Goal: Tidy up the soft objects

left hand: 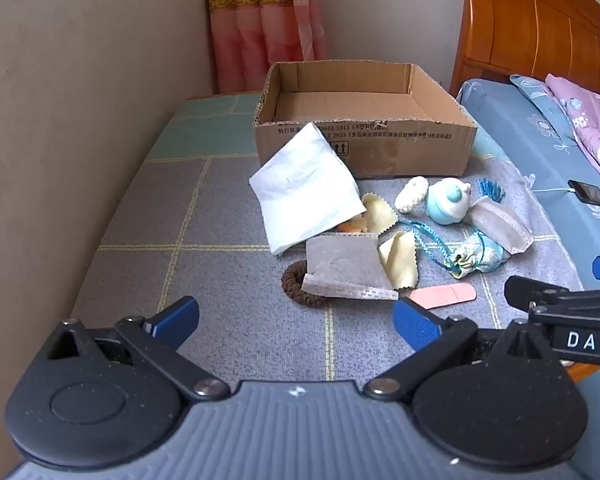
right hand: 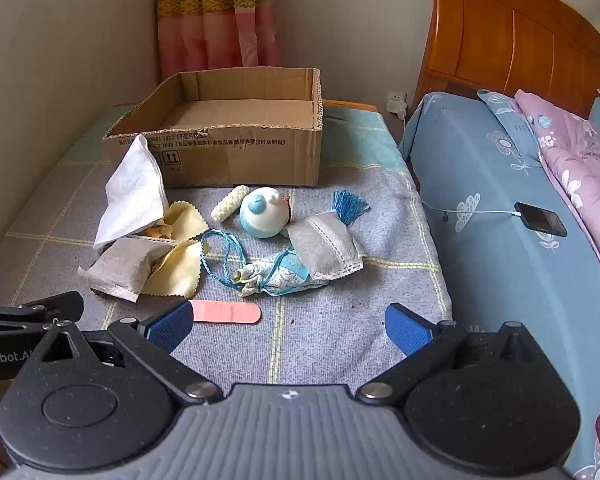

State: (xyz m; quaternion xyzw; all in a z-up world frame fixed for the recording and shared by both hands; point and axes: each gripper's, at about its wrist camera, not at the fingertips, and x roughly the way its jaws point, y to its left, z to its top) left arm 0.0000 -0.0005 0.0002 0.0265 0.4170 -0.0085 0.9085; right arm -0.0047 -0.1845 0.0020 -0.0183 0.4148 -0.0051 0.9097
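On the grey checked blanket (right hand: 320, 344) in front of me, the soft things lie in a loose heap just before the cardboard box (left hand: 380, 148), which I see nothing in, so I judge the sorting has not yet begun. My left gripper (left hand: 296, 322) hovers short of the heap with its jaws spread wide and nothing between them; my right gripper (right hand: 288, 326) hangs beside it, likewise spread and holding nothing. Nearest my right claw lies the pink strip (right hand: 226, 312), flat on the blanket, its end just beside the left pad. Beyond it sit the drawstring pouch (right hand: 276, 276), the yellow cloths (right hand: 176, 272), the white tissue (left hand: 304, 192) leaning on the box front, and the blue-and-white toy (right hand: 262, 212). I reckon the next move calls for lowering one claw over a single piece, pinching low so the flat strip does not slip, then carrying it over the box wall.
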